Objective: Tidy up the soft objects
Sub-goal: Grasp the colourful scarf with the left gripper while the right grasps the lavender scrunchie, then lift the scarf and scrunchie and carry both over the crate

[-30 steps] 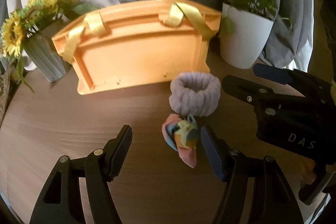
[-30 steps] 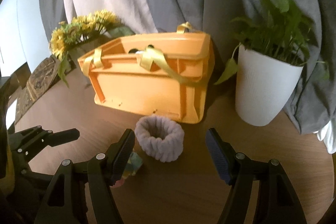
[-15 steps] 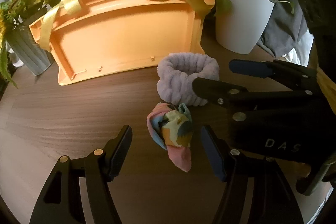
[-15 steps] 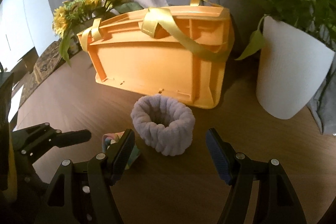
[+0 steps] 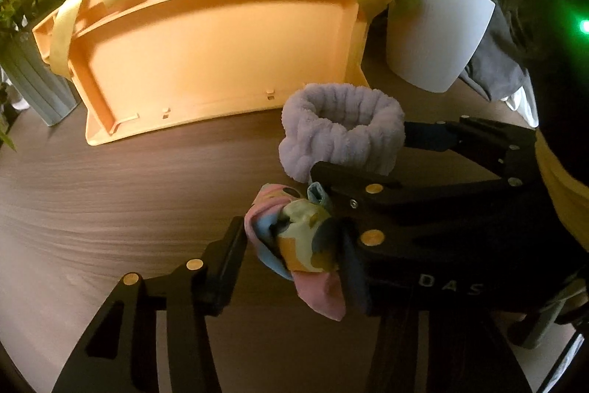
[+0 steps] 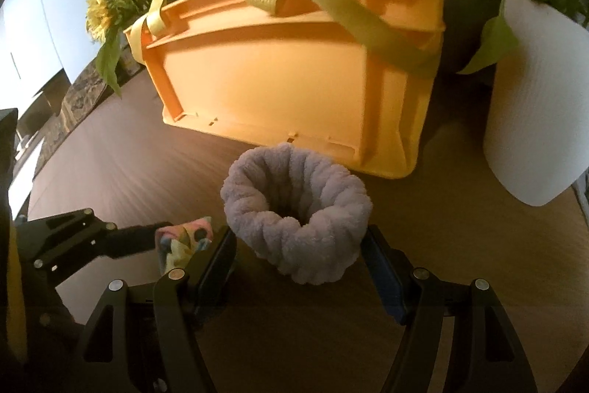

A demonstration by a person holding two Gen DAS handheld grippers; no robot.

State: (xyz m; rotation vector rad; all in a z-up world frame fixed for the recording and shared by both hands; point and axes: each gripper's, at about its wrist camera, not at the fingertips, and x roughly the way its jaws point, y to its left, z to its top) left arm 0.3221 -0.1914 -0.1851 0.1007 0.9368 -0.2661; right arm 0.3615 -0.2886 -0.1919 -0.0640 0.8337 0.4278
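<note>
A colourful patterned fabric scrunchie (image 5: 298,245) lies on the wooden table (image 5: 110,201). My left gripper (image 5: 294,256) is closing on it, and both pads touch its sides. Just behind it stands a fluffy lavender headband (image 6: 294,220) in a ring. My right gripper (image 6: 300,260) stands open around the headband, one finger on each side and low to the table. In the left wrist view the right gripper (image 5: 386,153) reaches in from the right and hides part of the headband (image 5: 342,127). In the right wrist view the scrunchie (image 6: 184,238) peeks out beside the left gripper's finger.
An orange plastic basket (image 5: 221,54) with yellow straps stands right behind the headband, also seen as the basket (image 6: 294,72). A white plant pot (image 6: 533,120) is at the right, a sunflower vase (image 5: 36,87) at the left. Grey cloth hangs behind.
Both grippers have sunk toward the table. The left jaws have narrowed onto the scrunchie. The right gripper has moved forward until its fingers flank the headband.
</note>
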